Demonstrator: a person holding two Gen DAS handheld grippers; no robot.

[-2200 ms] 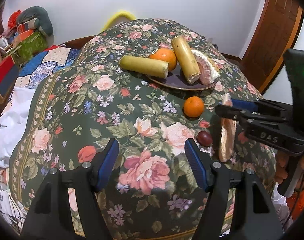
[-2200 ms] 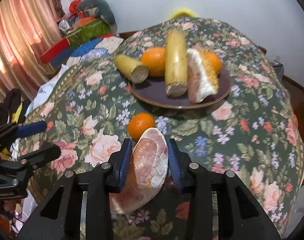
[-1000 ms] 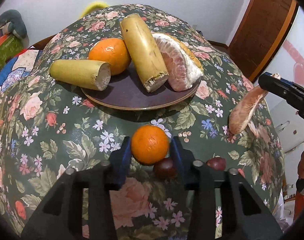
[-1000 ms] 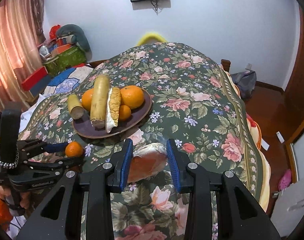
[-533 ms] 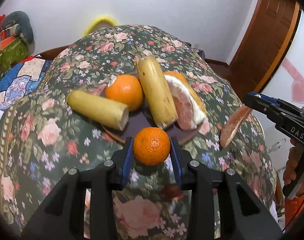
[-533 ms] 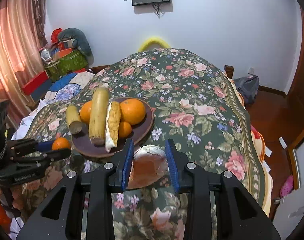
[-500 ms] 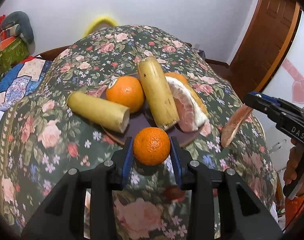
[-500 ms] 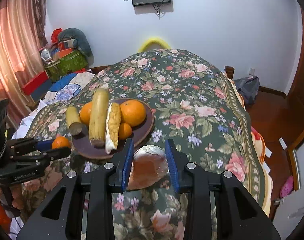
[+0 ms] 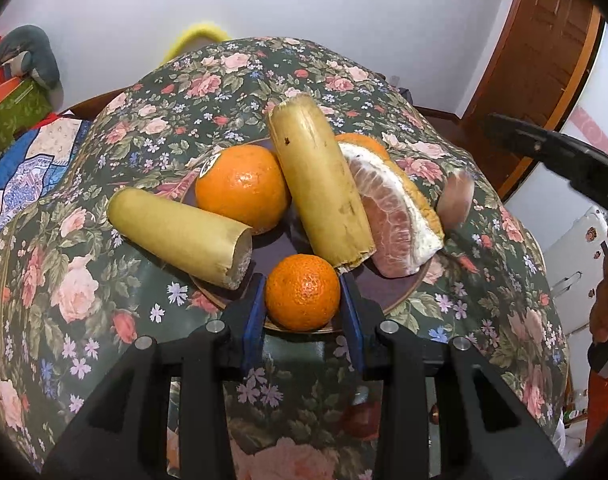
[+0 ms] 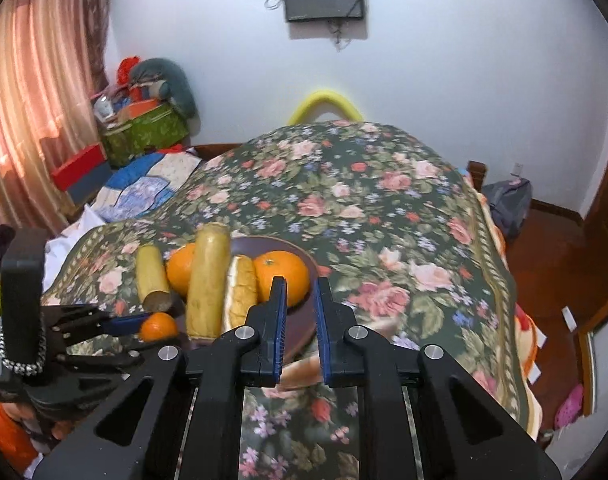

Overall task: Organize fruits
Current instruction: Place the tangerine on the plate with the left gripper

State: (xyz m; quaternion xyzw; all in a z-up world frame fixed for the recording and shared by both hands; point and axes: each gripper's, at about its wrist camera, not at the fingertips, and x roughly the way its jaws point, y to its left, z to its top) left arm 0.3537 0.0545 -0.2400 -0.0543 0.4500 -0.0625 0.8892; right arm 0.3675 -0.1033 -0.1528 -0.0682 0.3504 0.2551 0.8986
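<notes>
My left gripper (image 9: 303, 296) is shut on a small mandarin (image 9: 303, 292) and holds it over the near rim of the dark brown plate (image 9: 388, 294). The plate holds two yellow-green cane pieces (image 9: 322, 186), a large orange (image 9: 242, 188) and a pomelo wedge (image 9: 392, 216). A second pomelo slice (image 9: 456, 200) lies blurred beside the plate's right edge; it shows in the right wrist view (image 10: 304, 366) below my right gripper (image 10: 298, 320), whose jaws stand apart with nothing between them.
The table has a dark floral cloth (image 10: 384, 216). A dark round fruit (image 9: 362, 416) lies on the cloth below my left gripper. Boxes and bundles (image 10: 144, 128) stand at the far left, a wooden door (image 9: 536, 60) at the right.
My left gripper carried the mandarin forward to the plate's near rim. My right gripper let go of the pomelo slice, which dropped beside the plate, and the gripper rose above it.
</notes>
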